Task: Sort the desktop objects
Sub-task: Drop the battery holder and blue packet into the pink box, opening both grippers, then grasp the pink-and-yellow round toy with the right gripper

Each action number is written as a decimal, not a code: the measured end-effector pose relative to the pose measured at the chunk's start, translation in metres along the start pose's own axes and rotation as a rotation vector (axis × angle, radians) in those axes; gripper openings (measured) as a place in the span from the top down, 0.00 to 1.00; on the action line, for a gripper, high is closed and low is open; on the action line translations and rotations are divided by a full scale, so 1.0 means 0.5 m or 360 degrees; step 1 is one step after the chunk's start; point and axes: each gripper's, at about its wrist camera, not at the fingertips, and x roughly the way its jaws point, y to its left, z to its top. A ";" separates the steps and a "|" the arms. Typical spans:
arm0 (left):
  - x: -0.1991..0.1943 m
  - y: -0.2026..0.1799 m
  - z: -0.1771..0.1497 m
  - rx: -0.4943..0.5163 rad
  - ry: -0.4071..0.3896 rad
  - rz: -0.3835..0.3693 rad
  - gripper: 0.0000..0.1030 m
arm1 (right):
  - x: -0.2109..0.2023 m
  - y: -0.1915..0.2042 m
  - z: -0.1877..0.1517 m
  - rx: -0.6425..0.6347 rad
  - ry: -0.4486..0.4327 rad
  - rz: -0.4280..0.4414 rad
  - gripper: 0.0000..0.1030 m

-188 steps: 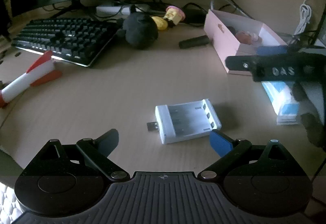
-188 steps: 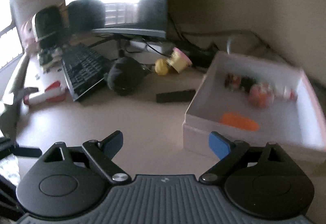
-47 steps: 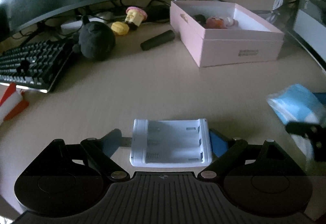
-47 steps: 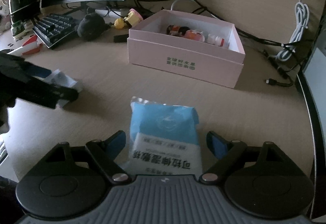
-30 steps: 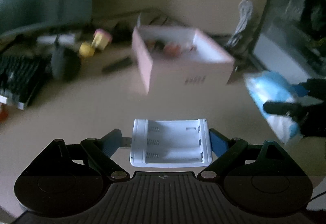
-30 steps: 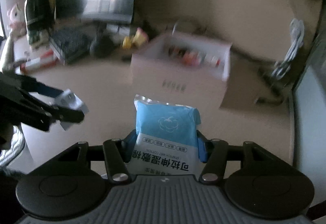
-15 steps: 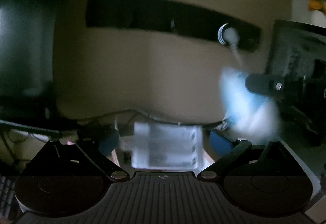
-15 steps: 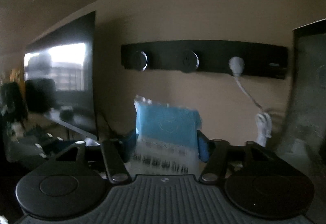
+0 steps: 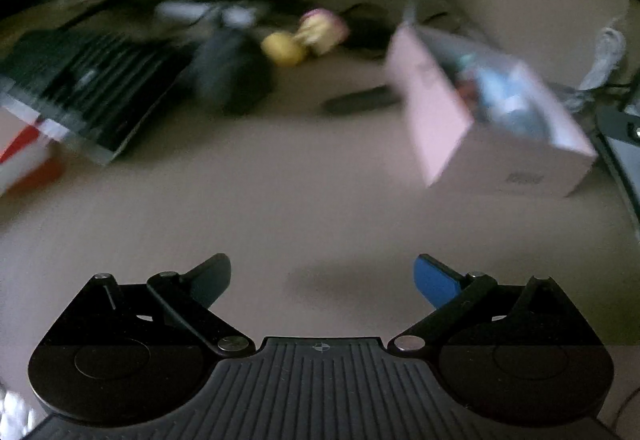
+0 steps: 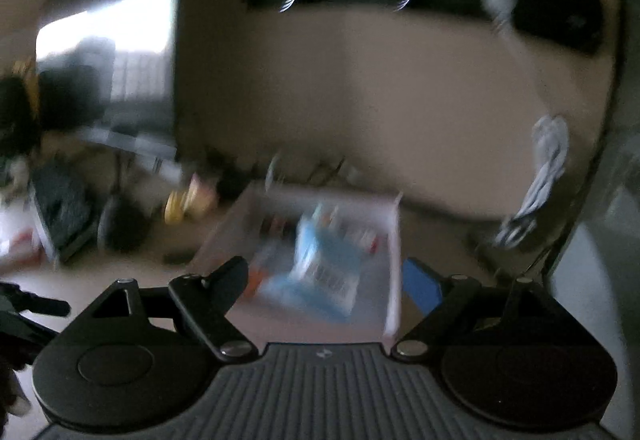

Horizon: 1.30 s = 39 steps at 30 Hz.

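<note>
Both views are blurred by motion. My left gripper (image 9: 322, 276) is open and empty above the bare desk. The pink box (image 9: 436, 128) stands ahead to its right, with blurred blue and white items inside. My right gripper (image 10: 322, 280) is open and empty just in front of the pink box (image 10: 394, 240). The blue tissue pack (image 10: 320, 264) lies inside the box. I cannot pick out the white battery holder in either view.
A black plush (image 9: 232, 76), a yellow toy (image 9: 282, 48), a pink-capped figure (image 9: 322, 26) and a dark stick (image 9: 360, 102) lie behind on the desk. A keyboard (image 9: 76, 92) and a red-white rocket (image 9: 24, 156) are at left. A white cable (image 10: 540, 180) hangs at right.
Both grippers have opened and let go: the battery holder is gone from my left gripper, the blue tissue pack from my right and now lies in the pink box. Both views have tilted back down.
</note>
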 end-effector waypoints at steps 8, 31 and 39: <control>-0.048 0.087 -0.009 -0.0150 -0.0028 0.0185 0.02 | 0.078 0.135 0.040 -0.0168 0.0054 0.0281 0.17; -0.053 0.177 0.035 -0.0191 -0.0056 0.0160 0.02 | 0.506 0.376 0.216 -0.0441 0.0147 -0.0058 0.32; -0.037 0.169 0.045 -0.0158 -0.0026 0.0148 0.02 | 0.475 0.402 0.178 -0.0660 0.0221 0.0134 0.80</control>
